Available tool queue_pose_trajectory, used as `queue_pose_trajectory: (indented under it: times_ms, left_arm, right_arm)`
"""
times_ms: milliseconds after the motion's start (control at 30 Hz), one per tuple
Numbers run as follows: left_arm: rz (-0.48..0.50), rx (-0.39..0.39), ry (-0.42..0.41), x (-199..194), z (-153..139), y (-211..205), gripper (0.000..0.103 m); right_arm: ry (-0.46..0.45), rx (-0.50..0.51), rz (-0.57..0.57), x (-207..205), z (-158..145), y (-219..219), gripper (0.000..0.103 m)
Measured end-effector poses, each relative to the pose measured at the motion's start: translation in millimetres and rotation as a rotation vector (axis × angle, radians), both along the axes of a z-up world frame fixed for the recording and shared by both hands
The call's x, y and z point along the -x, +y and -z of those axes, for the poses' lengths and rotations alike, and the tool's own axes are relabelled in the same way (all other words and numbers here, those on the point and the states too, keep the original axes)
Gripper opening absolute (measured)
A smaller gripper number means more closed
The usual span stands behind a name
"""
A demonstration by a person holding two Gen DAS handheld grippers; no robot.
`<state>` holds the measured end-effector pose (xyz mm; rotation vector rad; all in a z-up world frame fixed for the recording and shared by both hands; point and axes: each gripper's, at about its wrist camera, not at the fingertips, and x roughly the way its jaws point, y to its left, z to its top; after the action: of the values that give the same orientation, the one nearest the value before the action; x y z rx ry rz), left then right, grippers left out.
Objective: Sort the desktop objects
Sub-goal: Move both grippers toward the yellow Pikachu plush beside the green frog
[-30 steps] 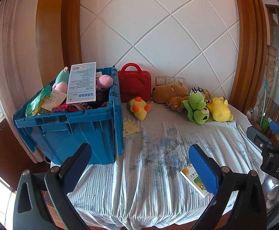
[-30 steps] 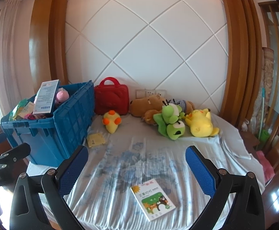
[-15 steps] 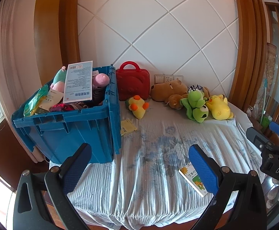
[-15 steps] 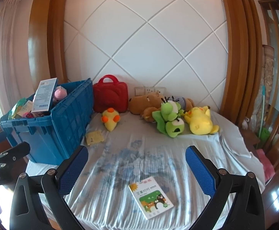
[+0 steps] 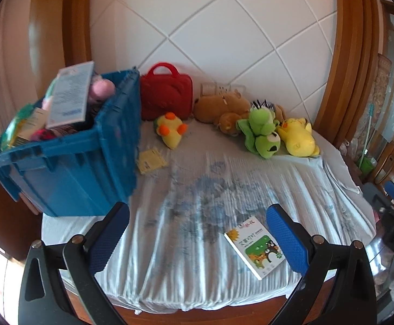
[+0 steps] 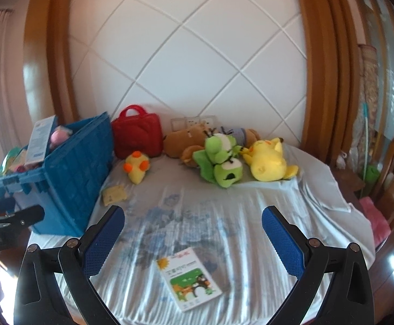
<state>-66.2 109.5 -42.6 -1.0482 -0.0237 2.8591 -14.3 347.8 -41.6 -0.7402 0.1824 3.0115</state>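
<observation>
Picture book [image 6: 188, 281] lies flat and face up on the cloth-covered bench [image 6: 291, 197], near the front edge and a little right of its middle, well apart from everything else. Its long axis runs on a diagonal, from the sun-marked corner towards the far left to the opposite corner at the near right, with the spine on the left side. Lying flat like this, it offers only thin edges to pinch. The blue crate [image 5: 69, 168] stands on the left edge, already crammed with toys and a tall leaflet, probably the collecting place for loose things. Along the back edge, against the wall, sit a red case [image 5: 167, 97], a small yellow plush [image 5: 171, 132], a brown plush [image 5: 221, 105], a green frog plush [image 5: 261, 132] and a yellow plush [image 5: 297, 138], huddled together. A yellow card [image 5: 150, 161] lies just beside the crate. The left tool [image 5: 197, 241] and the right tool [image 6: 194, 241] both hover before the front edge, fingers spread wide and gripping nothing, the book between the right one's fingers.
</observation>
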Motion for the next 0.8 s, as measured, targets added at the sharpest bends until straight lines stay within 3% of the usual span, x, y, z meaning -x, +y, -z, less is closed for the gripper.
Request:
queue_pose_trajectory:
  times_ms: [133,233,500,600,700,800]
  left_arm:
    - [-0.009,0.031,0.010,19.2,14.4,21.7,0.103]
    - [0.043,0.035,-0.027,41.9,27.2,37.5,0.103]
    - [0.124,0.010,-0.052,127.0,44.8,84.6,0.103]
    - [0.152,0.000,-0.059,159.2,50.9,102.2,0.103]
    - [0.172,0.005,-0.075,191.0,56.3,121.7,0.103]
    - [0.178,0.009,-0.096,220.7,61.6,140.6,0.103]
  right_arm:
    - [-0.035,0.080,0.040,14.1,19.1,42.2,0.103]
    - [-0.085,0.125,0.061,31.2,34.5,66.7,0.103]
    - [0.002,0.119,0.111,71.1,26.8,103.7,0.103]
    - [-0.035,0.120,0.080,104.8,28.8,112.9,0.103]
    - [-0.071,0.039,0.107,134.0,31.3,116.9,0.103]
    - [-0.112,0.044,0.095,163.3,35.8,130.3,0.103]
